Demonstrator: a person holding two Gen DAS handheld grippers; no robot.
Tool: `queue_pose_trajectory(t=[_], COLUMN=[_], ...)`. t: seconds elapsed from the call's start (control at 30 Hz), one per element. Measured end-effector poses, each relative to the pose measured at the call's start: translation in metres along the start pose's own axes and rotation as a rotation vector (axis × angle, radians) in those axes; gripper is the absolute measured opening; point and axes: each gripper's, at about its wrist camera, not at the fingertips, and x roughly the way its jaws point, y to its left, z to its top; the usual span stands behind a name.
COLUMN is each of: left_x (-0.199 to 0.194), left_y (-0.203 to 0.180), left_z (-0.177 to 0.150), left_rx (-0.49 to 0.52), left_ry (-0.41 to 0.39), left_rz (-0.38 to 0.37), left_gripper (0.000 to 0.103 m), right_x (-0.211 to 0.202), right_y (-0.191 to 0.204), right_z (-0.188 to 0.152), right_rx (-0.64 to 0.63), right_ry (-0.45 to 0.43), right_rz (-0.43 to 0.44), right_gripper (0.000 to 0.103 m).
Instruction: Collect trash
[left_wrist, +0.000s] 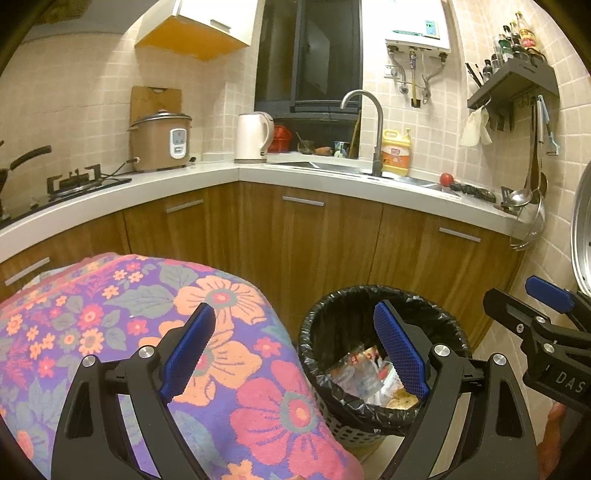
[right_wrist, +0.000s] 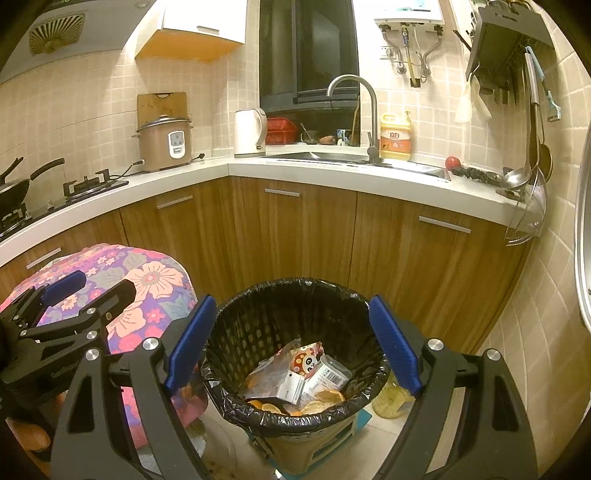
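Below both tools, bin (right_wrist: 295, 354) w/ black liner (right_wrist: 236, 406) sits on floor, trash inside. Right tool (right_wrist: 291, 343) & left tool (left_wrist: 295, 347) wide, empty. Grab liner rim at opposite sides, lift evenly.

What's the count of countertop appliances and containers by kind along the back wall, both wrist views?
Rice cooker: 1
Electric kettle: 1
Yellow detergent jug: 1
Red basket: 1
Total: 4
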Motion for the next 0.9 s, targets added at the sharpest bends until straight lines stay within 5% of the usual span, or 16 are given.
queue_pose_trajectory(t=[0.9], left_x=[-0.013], left_y=[0.009], left_z=[0.006], left_rx=[0.014], left_ry=[0.022], left_rz=[0.03], left_gripper=[0.093], right_x=[-0.007], right_y=[0.008], right_z=[0.003], right_rx=[-0.005], right_ry=[-0.005], right_rz=[0.037], right_gripper=[0.083])
